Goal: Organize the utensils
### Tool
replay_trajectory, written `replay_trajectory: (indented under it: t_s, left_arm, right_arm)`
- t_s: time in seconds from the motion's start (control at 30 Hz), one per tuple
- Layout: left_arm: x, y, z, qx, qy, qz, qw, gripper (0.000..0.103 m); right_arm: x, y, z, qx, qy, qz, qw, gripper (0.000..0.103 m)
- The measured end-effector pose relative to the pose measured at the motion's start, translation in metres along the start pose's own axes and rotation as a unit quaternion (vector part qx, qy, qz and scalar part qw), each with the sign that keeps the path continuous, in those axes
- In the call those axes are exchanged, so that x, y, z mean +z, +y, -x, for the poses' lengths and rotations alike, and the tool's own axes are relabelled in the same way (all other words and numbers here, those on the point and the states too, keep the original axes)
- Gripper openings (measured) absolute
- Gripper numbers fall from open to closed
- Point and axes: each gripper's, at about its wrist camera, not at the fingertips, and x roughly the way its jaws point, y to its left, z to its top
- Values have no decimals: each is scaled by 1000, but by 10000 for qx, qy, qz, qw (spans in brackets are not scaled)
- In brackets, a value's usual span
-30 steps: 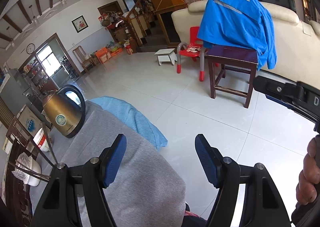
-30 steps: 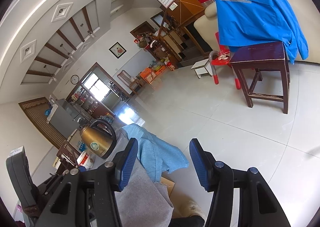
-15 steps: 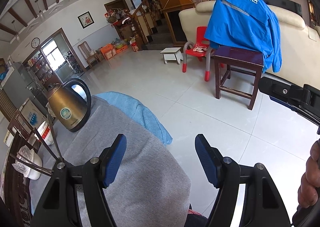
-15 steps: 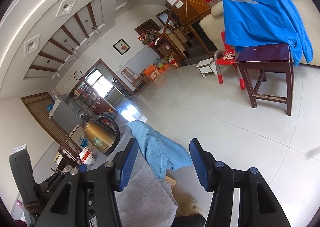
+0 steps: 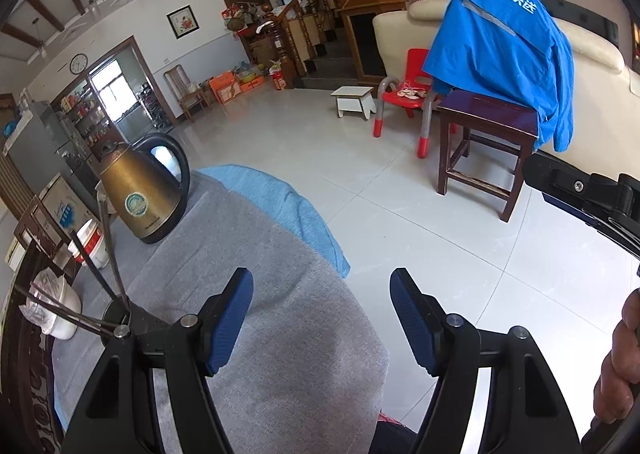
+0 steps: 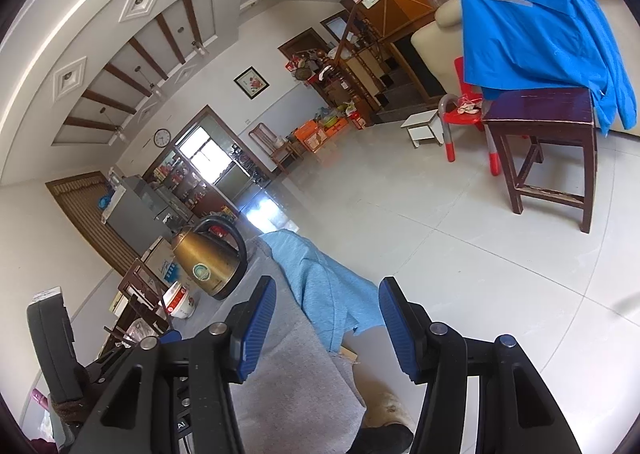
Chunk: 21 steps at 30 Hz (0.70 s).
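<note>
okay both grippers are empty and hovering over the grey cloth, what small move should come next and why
Probably swing the left hand-held gripper toward the thin dark sticks leaning out of the black holder beside the kettle. Its jaws are open and hold nothing; those sticks are the only likely utensils in view.

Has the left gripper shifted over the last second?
Yes. In its own view the gold kettle has slid right, nearer the left gripper, so it swung left.

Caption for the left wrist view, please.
Open left gripper above grey cloth; gold kettle and chopsticks left.
</note>
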Motion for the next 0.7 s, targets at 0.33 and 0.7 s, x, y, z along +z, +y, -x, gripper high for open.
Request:
replay_trajectory:
  t_s: [0.33,0.7]
  left_arm:
    - [-33,73,14,487,70,949,9943,72]
    - [-123,183,64,1721,342,2401,9548,72]
  right_arm:
    - [-13,70,-36,648,447,534,9955,58]
    - [-58,182,-84,1822,1137,1311,9678,58]
